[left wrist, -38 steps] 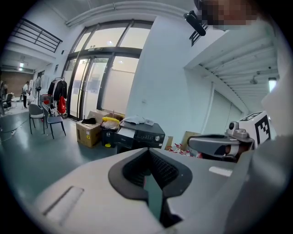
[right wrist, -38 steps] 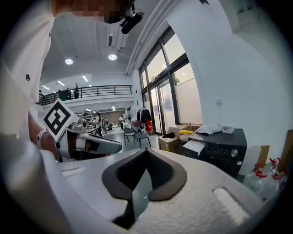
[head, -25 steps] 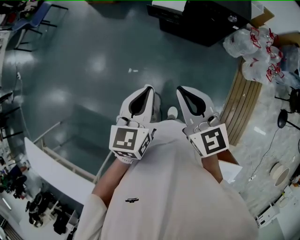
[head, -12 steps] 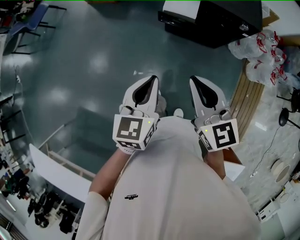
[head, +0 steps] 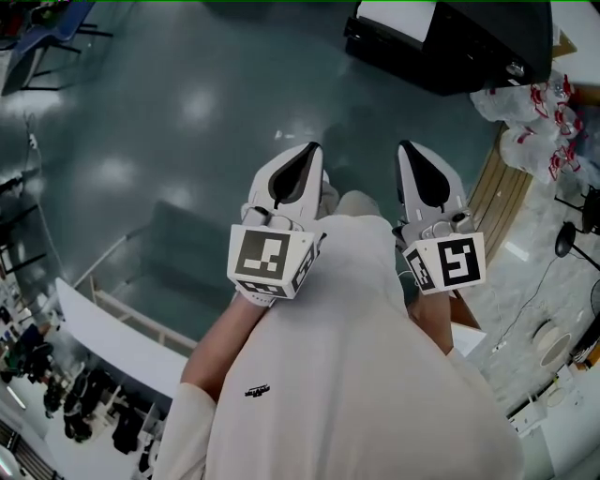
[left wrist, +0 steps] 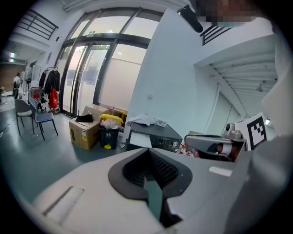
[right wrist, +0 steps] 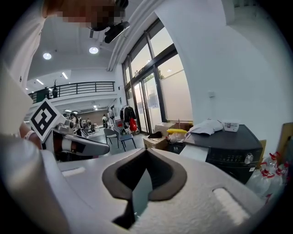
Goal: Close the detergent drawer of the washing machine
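Detergent drawer (head: 394,19) juts out across open floor (head: 187,141) from left tongs (head: 307,155), right tongs (head: 412,155), both clenched empty.

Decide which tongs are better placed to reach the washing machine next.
Right, probably. The washing machine lies ahead and to the right, nearer the right tongs than the left tongs. Both are shut and empty.
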Demonstrator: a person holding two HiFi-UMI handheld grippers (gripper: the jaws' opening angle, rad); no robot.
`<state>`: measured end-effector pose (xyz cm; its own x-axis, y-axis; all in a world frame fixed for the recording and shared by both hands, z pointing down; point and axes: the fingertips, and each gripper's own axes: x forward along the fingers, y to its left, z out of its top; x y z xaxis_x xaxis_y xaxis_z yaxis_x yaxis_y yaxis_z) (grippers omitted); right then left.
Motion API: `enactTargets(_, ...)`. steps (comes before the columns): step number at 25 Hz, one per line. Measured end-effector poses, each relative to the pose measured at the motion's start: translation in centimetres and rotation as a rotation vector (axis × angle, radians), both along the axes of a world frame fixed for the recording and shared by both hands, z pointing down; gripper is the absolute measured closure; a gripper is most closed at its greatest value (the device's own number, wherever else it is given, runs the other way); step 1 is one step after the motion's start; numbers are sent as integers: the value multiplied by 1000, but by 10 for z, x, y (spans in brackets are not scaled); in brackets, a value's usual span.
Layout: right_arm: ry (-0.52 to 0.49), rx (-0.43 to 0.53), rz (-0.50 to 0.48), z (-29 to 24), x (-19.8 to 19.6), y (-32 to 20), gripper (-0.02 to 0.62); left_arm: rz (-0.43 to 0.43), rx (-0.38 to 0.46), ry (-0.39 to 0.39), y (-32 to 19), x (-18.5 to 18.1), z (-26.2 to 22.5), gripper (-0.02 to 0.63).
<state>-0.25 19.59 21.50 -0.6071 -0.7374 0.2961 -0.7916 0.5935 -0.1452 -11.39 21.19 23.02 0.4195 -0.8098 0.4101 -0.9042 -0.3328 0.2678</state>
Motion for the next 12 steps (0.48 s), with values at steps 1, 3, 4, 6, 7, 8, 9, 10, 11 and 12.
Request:
enactTargets(1,6,-1,-2,2,-4,-3,594,-4,5,3,-3,-4,-2,591)
enactTargets(3,19,4,-5,3,-12,-8,594,-9,16,11,-8,-11,-5,591)
enactTargets(4,23,9,-3,3,-15,-10,594,-9,20,13,-11,-14,-5,591)
enactTargets(6,24,15,6,1,-20,-13,594,-7,17,19,-14,-18,-5,591)
enactTargets(7,22,13,11,0,-22,-13,594,-6,8,29,-14,-19,-4,591)
enactTargets(8,21,9,15,0,-22,-13,594,-4,-4,44,-14,-19,-4,591)
enactTargets(9,20,4,17,1,-22,-13,594,-2,-14,55,-15,-17,-2,591)
enactTargets(10,20,-1,19,3,-21,-14,594,2,-21,59,-16,-16,-1,591)
enactTargets(11,19,-8,23,6,-19,-16,594,7,-25,56,-18,-13,2,591)
enactTargets(12,16,-15,28,9,-16,-19,594,13,-28,51,-21,-11,4,591)
